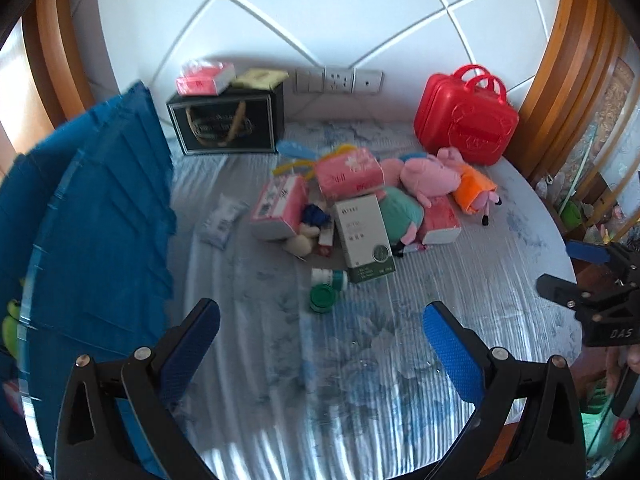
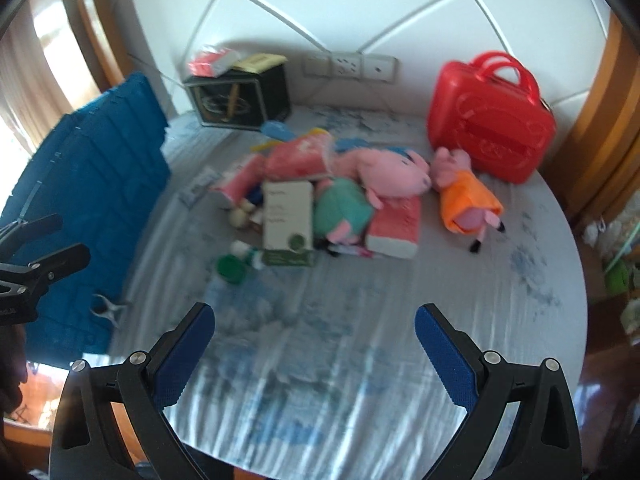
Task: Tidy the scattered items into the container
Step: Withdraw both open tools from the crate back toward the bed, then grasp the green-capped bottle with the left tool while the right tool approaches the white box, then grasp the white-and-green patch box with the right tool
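A pile of scattered items lies mid-table: pink tissue packs (image 1: pixel 347 174), a white-and-green box (image 1: pixel 362 236), pig plush toys (image 1: pixel 430 176), a green-capped bottle (image 1: pixel 330 278) and a green jar (image 1: pixel 322 298). A blue ribbed container (image 1: pixel 100 216) stands at the left. My left gripper (image 1: pixel 320 308) hovers open just short of the jar, nothing between its fingers. My right gripper (image 2: pixel 314 312) is open too, above bare cloth in front of the pile (image 2: pixel 304 200). Each gripper shows at the edge of the other's view: the right gripper (image 1: pixel 572 270), the left gripper (image 2: pixel 60 240).
A round table with a blue-patterned cloth (image 1: pixel 460 280) holds everything. A red case (image 1: pixel 466 120) stands at the back right and a black box (image 1: pixel 228 124) with packs on top at the back left. A small white packet (image 1: pixel 220 220) lies left of the pile. A clip (image 2: pixel 108 310) sits by the blue container.
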`<action>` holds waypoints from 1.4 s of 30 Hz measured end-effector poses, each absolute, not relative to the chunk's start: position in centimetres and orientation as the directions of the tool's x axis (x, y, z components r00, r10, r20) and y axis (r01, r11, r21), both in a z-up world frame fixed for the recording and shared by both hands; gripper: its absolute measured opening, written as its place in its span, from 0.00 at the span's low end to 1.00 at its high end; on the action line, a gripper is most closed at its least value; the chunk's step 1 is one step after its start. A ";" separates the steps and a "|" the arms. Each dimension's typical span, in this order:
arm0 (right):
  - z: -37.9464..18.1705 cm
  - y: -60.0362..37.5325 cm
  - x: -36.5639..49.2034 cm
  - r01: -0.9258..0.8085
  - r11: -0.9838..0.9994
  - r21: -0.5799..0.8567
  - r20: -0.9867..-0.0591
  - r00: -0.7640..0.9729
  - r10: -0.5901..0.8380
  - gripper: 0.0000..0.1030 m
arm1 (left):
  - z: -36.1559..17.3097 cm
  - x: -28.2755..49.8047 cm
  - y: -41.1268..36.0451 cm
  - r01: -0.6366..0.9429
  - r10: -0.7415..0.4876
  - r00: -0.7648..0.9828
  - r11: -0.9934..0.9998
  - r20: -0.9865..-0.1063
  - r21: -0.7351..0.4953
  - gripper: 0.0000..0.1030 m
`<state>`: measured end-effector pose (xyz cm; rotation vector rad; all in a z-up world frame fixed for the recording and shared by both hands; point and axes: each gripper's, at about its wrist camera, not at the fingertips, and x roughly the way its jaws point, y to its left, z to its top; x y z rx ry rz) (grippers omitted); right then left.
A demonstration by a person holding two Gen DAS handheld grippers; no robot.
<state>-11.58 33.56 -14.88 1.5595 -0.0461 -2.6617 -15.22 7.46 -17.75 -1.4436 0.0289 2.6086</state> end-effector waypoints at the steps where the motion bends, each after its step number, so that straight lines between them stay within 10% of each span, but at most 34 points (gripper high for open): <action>1: -15.9 34.6 -11.6 0.027 -0.998 0.056 -0.875 -0.481 -0.062 0.99 | -19.3 -15.7 7.9 -0.142 0.122 -0.507 -0.988 -0.853 -0.057 1.00; 14: -28.2 40.0 -14.4 -0.036 -0.998 0.052 -0.937 -0.346 -0.037 0.99 | -36.8 -23.3 9.3 -0.134 0.101 -0.402 -0.990 -0.910 -0.051 0.94; 24: -34.2 39.3 -17.6 -0.076 -0.994 0.084 -0.947 -0.316 -0.055 0.99 | -42.5 -25.7 9.4 -0.147 0.088 -0.374 -0.989 -0.923 -0.035 0.40; 42: -34.4 29.2 -25.6 0.069 -0.994 0.080 -0.892 -0.440 -0.102 0.99 | -39.5 -22.7 8.2 -0.154 0.146 -0.452 -0.985 -0.880 -0.084 0.40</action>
